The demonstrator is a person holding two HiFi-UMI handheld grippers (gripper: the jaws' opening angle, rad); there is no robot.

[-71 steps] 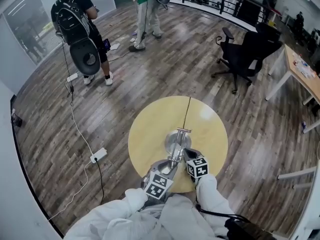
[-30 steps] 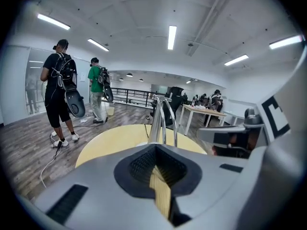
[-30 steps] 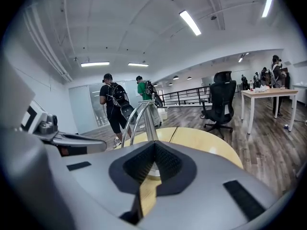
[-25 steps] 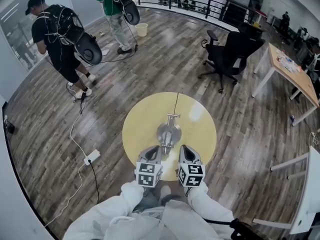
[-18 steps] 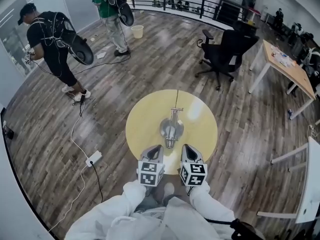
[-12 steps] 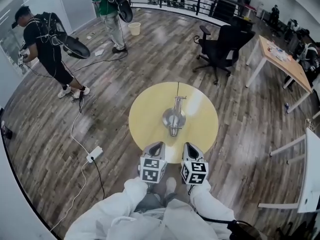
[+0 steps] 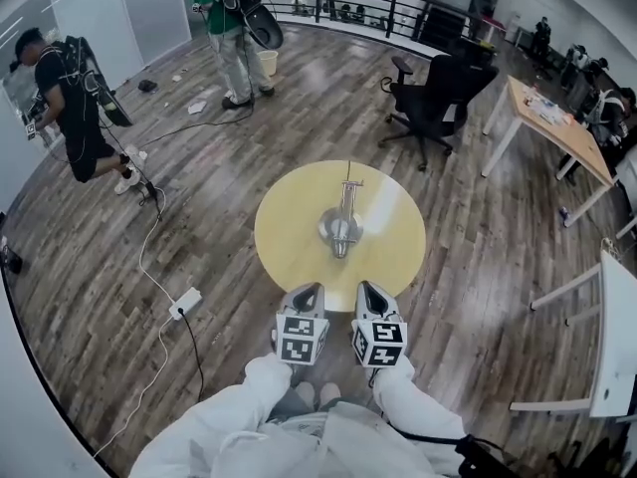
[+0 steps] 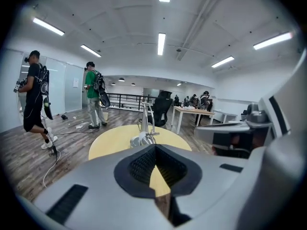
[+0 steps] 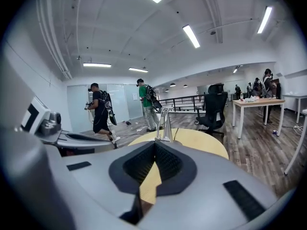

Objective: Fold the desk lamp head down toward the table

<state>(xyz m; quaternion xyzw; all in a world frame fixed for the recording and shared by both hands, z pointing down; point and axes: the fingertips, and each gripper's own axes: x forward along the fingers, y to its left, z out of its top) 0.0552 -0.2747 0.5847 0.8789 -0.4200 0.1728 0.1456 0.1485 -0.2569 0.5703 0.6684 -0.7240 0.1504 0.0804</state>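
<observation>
A silver desk lamp (image 7: 340, 227) stands in the middle of the round yellow table (image 7: 289, 239), its head low over the base and its cord running off the far edge. Both grippers hang short of the table's near edge, over the wooden floor, and touch nothing. My left gripper (image 7: 311, 290) and my right gripper (image 7: 365, 287) are side by side, each shut with nothing between the pads. In the left gripper view the lamp (image 8: 145, 132) shows beyond the closed left gripper (image 8: 155, 145). The right gripper view shows the lamp (image 9: 165, 124) past the closed right gripper (image 9: 154, 143).
A black office chair (image 7: 430, 103) stands beyond the table. Two people (image 7: 72, 103) with gear are at the far left. A power strip (image 7: 184, 304) and its cable lie on the floor to the left. A wooden desk (image 7: 552, 127) is at the right.
Both grippers have drawn back from the lamp and off the table, staying shut. The table and lamp now lie farther ahead. The person at the left has walked further left.
</observation>
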